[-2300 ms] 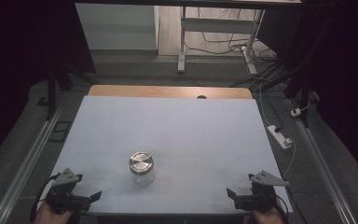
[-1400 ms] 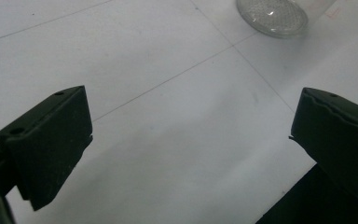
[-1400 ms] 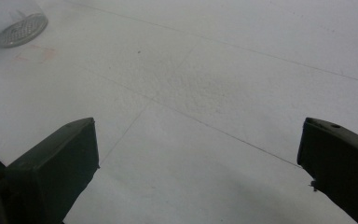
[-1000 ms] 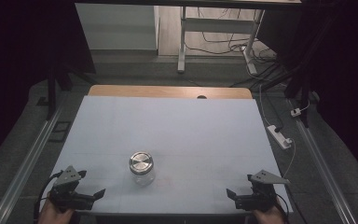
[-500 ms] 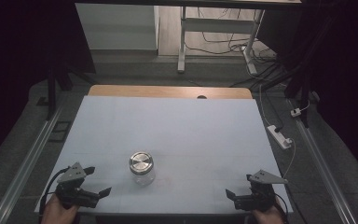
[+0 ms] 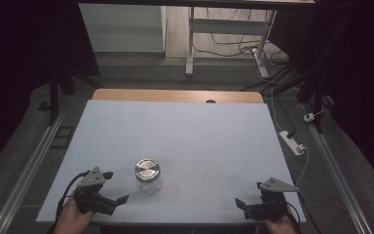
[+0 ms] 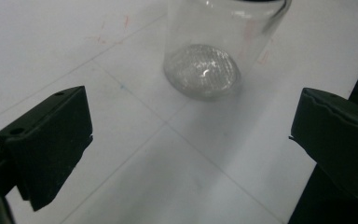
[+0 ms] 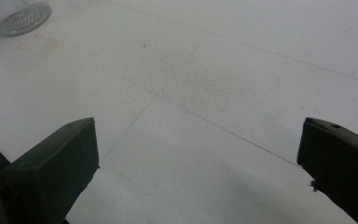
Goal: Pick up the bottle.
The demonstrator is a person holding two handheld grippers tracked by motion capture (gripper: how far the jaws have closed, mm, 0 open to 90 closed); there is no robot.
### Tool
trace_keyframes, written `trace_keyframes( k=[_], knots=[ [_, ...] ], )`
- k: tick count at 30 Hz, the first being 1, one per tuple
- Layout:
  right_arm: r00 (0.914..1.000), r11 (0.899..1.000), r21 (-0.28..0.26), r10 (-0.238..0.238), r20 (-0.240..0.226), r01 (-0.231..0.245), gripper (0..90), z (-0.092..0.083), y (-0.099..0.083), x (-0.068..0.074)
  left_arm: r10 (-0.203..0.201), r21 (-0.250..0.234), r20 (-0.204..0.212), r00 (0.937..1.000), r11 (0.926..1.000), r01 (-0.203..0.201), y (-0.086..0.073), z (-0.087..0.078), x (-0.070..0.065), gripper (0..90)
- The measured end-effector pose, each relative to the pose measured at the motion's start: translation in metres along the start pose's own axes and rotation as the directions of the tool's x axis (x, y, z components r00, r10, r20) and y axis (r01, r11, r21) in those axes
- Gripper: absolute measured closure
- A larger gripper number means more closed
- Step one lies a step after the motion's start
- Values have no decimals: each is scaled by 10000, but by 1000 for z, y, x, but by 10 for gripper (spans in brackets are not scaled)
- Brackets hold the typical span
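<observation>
Clear glass jar with a round brushed-metal lid [image 6: 148,175] is standing upright on the white table sheet [image 6: 185,131], near the front edge and a little left of centre. I am holding my left gripper [image 6: 111,187] just beside it, on its left, with a strip of bare sheet lying between us and nothing touching. My left hand [image 6: 73,218] is coming in from the bottom corner, angling the gripper toward the jar, its grey three-cornered plate tilting up on top. In the left gripper view the jar's textured glass base [image 7: 201,70] is sitting ahead of and between my two black jaws, which are standing wide apart and gripping nothing.

I am keeping my right gripper [image 6: 240,204] low at the front right corner of the sheet, well apart from the jar, my right hand [image 6: 278,225] wrapping it from below. Its jaws are also spread wide over bare sheet, pointing leftward across the table; in the right gripper view the jar's base [image 8: 23,18] is showing far off at the top left corner.
</observation>
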State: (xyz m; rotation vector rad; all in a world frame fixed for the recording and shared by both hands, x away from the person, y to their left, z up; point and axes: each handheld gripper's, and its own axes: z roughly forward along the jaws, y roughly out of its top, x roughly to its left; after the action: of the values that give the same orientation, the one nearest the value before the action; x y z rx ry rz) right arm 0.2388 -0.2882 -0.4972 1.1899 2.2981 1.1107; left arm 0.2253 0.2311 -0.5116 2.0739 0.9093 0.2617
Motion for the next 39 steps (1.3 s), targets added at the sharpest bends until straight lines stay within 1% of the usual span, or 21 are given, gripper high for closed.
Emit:
trace_keyframes(
  k=[1, 5, 9, 12, 13, 15, 18, 20, 22, 23, 24, 26, 30, 33, 35, 38, 39],
  knots=[
    [10000, 10000, 9, -40, -3, 40, 0, 0, 0, 0, -44, -6, 100, 9999, 10000, 44, 2, 3, 1, 0],
    [10000, 10000, 12, -61, -15, 61, 0, 0, 0, 0, 28, 67, 49, 10000, 10000, -28, 7, 8, 0, 0],
    [9999, 9999, 18, -105, -32, 105, 0, 0, 0, 0, 329, 75, -35, 9995, 9994, -328, 15, 17, -3, 0],
    [9999, 9999, 35, -118, -39, 119, 0, 0, 0, 1, 595, 185, -154, 9981, 9981, -592, 21, 25, -5, 0],
    [9999, 9999, 35, -118, -39, 119, 0, 0, 0, 1, 701, 225, -100, 9975, 9973, -698, 23, 27, -6, 0],
    [9999, 9999, 50, -136, -38, 136, 0, 0, 0, 1, 729, 222, -8, 9973, 9971, -729, 26, 30, -6, 0],
    [9999, 9999, 60, -132, -30, 132, 0, 0, 0, 1, 835, 170, 300, 9961, 9963, -841, 30, 35, -7, 0],
    [9999, 9999, 69, -132, -37, 132, 0, 0, 0, 1, 1051, 196, 486, 9933, 9942, -1061, 35, 41, -8, 0],
    [9999, 9999, 68, -137, -39, 137, 0, 0, 0, 1, 1067, 185, 513, 9930, 9940, -1078, 37, 44, -8, 0],
    [9999, 9999, 66, -138, -37, 138, 0, 0, 0, 1, 1174, 210, 628, 9911, 9927, -1189, 40, 48, -9, 0],
    [9999, 9999, 65, -136, -40, 137, 0, 0, 0, 1, 1259, 220, 661, 9898, 9916, -1276, 42, 51, -10, 0],
    [9999, 9999, 64, -132, -43, 132, 0, 0, 0, 1, 1299, 228, 676, 9892, 9910, -1317, 43, 53, -10, 0],
    [9999, 9999, 52, -133, -45, 133, 0, 0, 0, 1, 1475, 212, 829, 9856, 9885, -1497, 49, 61, -10, 0],
    [9999, 9999, 58, -143, -55, 143, 0, 0, 0, 1, 1565, 211, 861, 9839, 9871, -1588, 50, 64, -9, 0],
    [9998, 9998, 52, -166, -61, 166, 0, 0, 0, 1, 1686, 244, 931, 9813, 9849, -1715, 53, 68, -8, 0],
    [9998, 9998, 67, -183, -68, 183, 0, 0, 0, 1, 1741, 253, 959, 9800, 9838, -1773, 54, 70, -8, 0],
    [9998, 9998, 79, -207, -65, 208, 0, 0, 0, 1, 1823, 301, 972, 9784, 9821, -1860, 54, 71, -8, 5]
  ],
)
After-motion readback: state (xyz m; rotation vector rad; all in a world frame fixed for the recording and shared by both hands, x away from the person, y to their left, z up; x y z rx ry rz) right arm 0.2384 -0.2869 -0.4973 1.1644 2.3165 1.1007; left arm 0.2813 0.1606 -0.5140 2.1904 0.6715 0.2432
